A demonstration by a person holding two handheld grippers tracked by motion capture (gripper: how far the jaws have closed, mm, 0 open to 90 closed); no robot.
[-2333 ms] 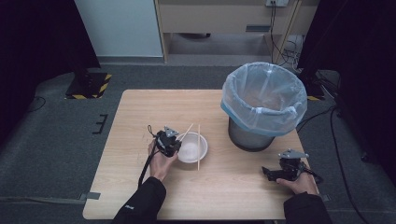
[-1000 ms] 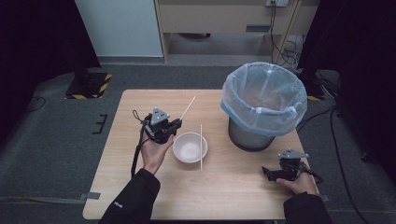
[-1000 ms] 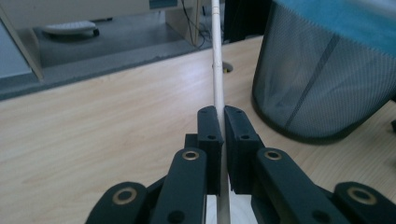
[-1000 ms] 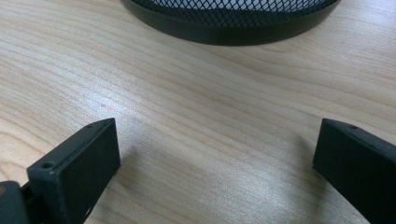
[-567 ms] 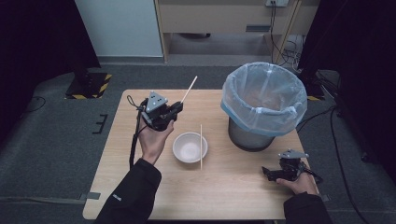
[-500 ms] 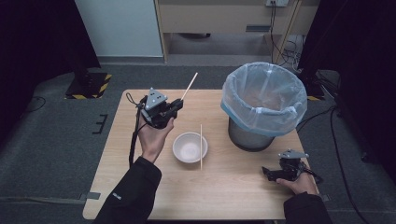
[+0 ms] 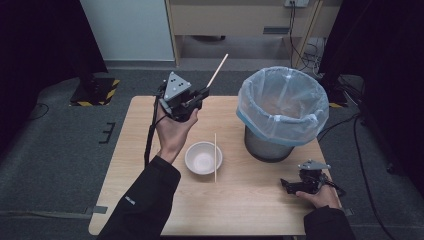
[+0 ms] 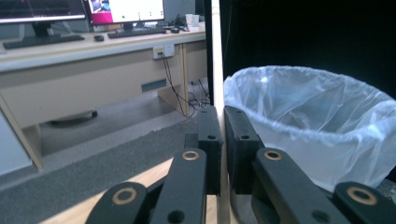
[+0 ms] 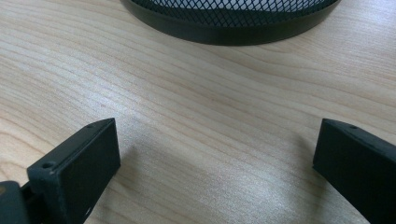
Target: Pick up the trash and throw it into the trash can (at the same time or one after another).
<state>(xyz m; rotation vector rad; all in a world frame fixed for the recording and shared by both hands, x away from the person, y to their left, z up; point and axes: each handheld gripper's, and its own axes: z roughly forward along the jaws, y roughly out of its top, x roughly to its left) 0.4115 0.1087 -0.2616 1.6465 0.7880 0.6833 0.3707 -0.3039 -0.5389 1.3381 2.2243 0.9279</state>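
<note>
Now that our left hand-held gripper (image 7: 200, 95), clamped on one thin pale wooden chopstick (image 7: 218, 70), has lifted off the worktop (image 7: 150, 130) beside the plastic-lined mesh bin (image 7: 283, 107), we judge binning comes next, our right hand-held gripper (image 7: 290, 186) idle and open.

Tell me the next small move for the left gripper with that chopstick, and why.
Probably carry it sideways toward the lined bin until the stick is over the opening. The left gripper is shut on one chopstick and is raised above the table, beside the bin and not over it. The other chopstick lies by the white bowl.
</note>
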